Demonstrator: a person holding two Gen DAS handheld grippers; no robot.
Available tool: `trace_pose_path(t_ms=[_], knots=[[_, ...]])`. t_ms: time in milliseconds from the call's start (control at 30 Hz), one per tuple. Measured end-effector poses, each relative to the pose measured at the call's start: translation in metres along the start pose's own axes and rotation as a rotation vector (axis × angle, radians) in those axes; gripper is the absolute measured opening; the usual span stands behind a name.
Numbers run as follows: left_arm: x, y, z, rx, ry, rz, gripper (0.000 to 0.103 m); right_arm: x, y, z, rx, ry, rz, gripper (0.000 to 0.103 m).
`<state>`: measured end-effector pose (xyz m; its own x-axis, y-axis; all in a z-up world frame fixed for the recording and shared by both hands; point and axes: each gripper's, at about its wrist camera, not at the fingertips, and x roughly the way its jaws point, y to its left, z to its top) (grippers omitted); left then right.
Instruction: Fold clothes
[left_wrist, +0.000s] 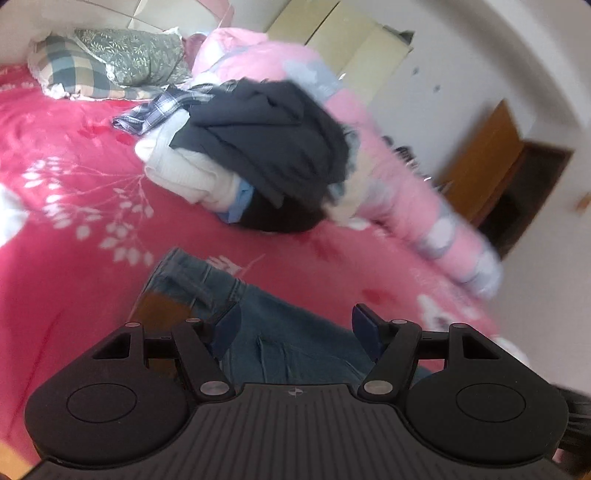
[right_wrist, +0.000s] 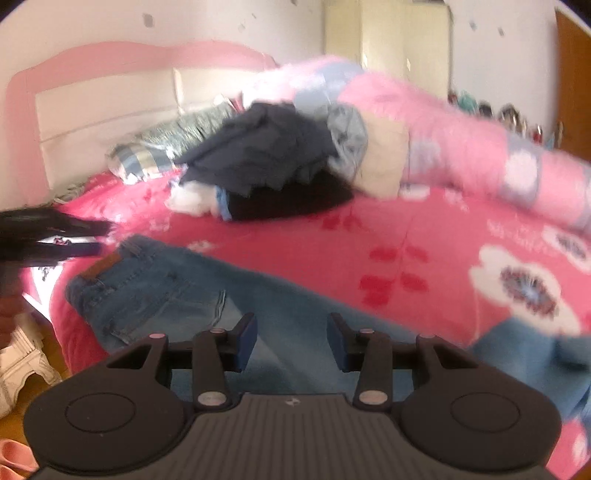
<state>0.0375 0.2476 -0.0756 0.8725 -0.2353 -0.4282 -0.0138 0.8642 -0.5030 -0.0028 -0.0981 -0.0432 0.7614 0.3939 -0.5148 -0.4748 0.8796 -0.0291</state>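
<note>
Blue jeans (left_wrist: 192, 280) lie flat on the red flowered bedspread (left_wrist: 55, 155), waistband with its brown patch toward the left. My left gripper (left_wrist: 295, 325) hovers over them, fingers apart, nothing between the pads. In the right wrist view the same jeans (right_wrist: 155, 284) stretch across the bed's near edge. Above the leg part, my right gripper (right_wrist: 291, 336) is open and holds nothing. Both views are blurred by motion.
A heap of clothes (left_wrist: 258, 147), dark on top of white and plaid, sits mid-bed (right_wrist: 266, 162). A rolled pink quilt (right_wrist: 461, 147) runs behind it. Pillows (left_wrist: 92, 66) lie at the headboard. White shoes (right_wrist: 18, 358) stand on the floor at left. A wooden door (left_wrist: 491, 155) is at right.
</note>
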Motion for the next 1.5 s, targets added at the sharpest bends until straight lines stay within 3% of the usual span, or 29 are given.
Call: trace_pose_path(t_ms=[100, 233, 467, 567, 667, 733, 767, 1100, 1200, 1267, 1333, 1400, 1500], knots=[[0.024, 0.002, 0.0, 0.033, 0.04, 0.042, 0.066, 0.005, -0.01, 0.01, -0.048, -0.007, -0.023, 0.044], [0.042, 0.021, -0.006, -0.001, 0.086, 0.098, 0.062, 0.031, -0.019, 0.021, -0.129, 0.015, -0.017, 0.044], [0.046, 0.026, -0.009, -0.007, 0.077, 0.089, 0.061, 0.111, -0.019, 0.019, -0.263, 0.109, 0.072, 0.044], [0.048, 0.027, -0.007, -0.032, 0.076, 0.111, 0.057, 0.143, -0.015, 0.01, -0.315, 0.144, 0.091, 0.039], [0.049, 0.025, -0.006, -0.048, 0.075, 0.138, 0.056, 0.16, -0.019, 0.004, -0.287, 0.172, 0.143, 0.024], [0.049, 0.021, -0.006, -0.034, 0.075, 0.158, 0.055, 0.162, -0.022, 0.002, -0.267, 0.174, 0.161, 0.005], [0.049, 0.019, -0.006, -0.024, 0.075, 0.169, 0.055, 0.161, -0.022, 0.001, -0.268, 0.168, 0.153, 0.0], [0.061, 0.001, 0.004, 0.048, 0.071, 0.237, 0.062, 0.161, -0.041, 0.018, -0.16, 0.064, 0.025, 0.0], [0.055, 0.001, 0.007, 0.055, 0.065, 0.222, 0.062, 0.17, -0.058, 0.015, -0.067, 0.094, 0.021, 0.0], [0.044, 0.004, 0.011, 0.061, 0.05, 0.197, 0.063, 0.166, -0.062, 0.014, -0.033, 0.096, 0.068, 0.0], [0.032, 0.009, 0.016, 0.072, 0.025, 0.178, 0.07, 0.156, -0.058, 0.018, -0.045, 0.067, 0.125, 0.001], [0.022, 0.015, 0.02, 0.1, -0.019, 0.222, 0.079, 0.151, -0.051, 0.023, -0.065, 0.047, 0.178, 0.006], [0.017, 0.03, 0.02, 0.116, -0.013, 0.263, 0.081, 0.153, -0.036, 0.033, -0.1, 0.033, 0.239, 0.047]])
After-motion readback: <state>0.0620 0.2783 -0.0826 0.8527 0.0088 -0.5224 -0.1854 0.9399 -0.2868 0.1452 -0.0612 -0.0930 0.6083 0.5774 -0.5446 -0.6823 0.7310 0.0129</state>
